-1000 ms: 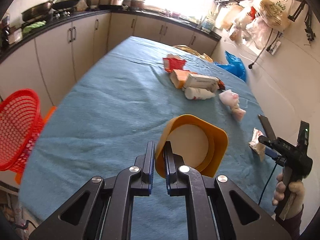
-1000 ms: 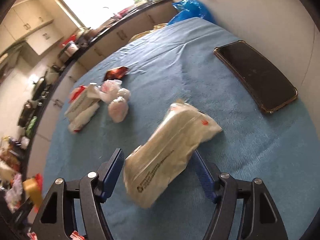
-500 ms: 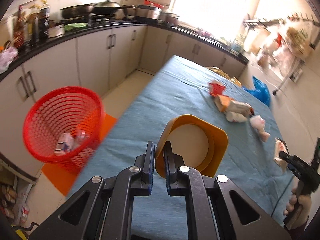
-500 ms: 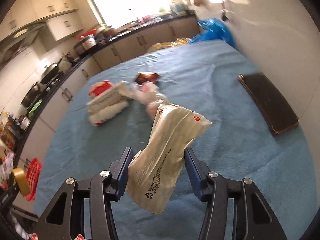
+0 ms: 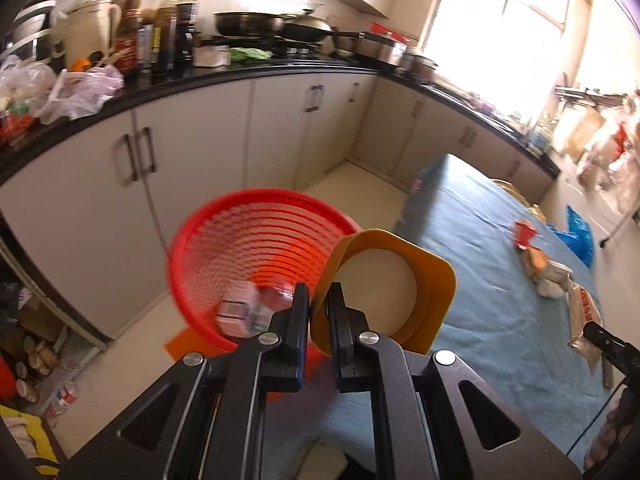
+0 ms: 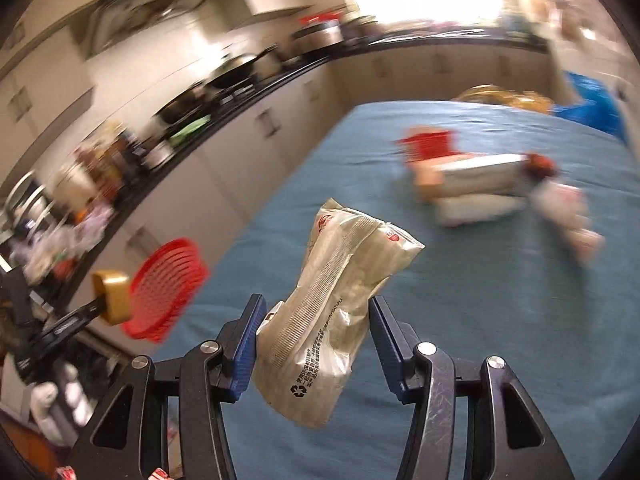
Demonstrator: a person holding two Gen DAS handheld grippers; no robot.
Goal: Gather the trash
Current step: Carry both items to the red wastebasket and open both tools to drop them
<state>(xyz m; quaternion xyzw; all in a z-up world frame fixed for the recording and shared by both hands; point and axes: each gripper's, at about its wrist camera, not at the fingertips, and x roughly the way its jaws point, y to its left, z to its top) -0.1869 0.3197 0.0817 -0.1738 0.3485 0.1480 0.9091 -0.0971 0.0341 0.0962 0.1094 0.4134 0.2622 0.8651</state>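
My left gripper [image 5: 318,304] is shut on the rim of a yellow-orange paper cup [image 5: 400,280], held in the air over the near edge of a red mesh basket [image 5: 256,248] on the floor. Several small packets [image 5: 240,312] lie inside the basket. My right gripper [image 6: 316,320] is shut on a pale crinkled wrapper [image 6: 336,300], held above the blue table cloth [image 6: 440,320]. From the right wrist, the basket [image 6: 168,288] and the cup [image 6: 110,294] sit far left. More trash [image 6: 480,184] lies in a pile on the table.
The basket stands between the table's left edge [image 5: 416,200] and white kitchen cabinets [image 5: 200,152]. A counter [image 5: 160,80] carries bottles, pans and bags. A blue bag [image 5: 576,236] lies past the table's far end. A gloved hand [image 6: 60,400] holds the left gripper.
Both grippers swung left, away from the table's middle towards the basket. The right jaws closed on the wrapper and lifted it off the cloth. The cup stayed in the left grip.
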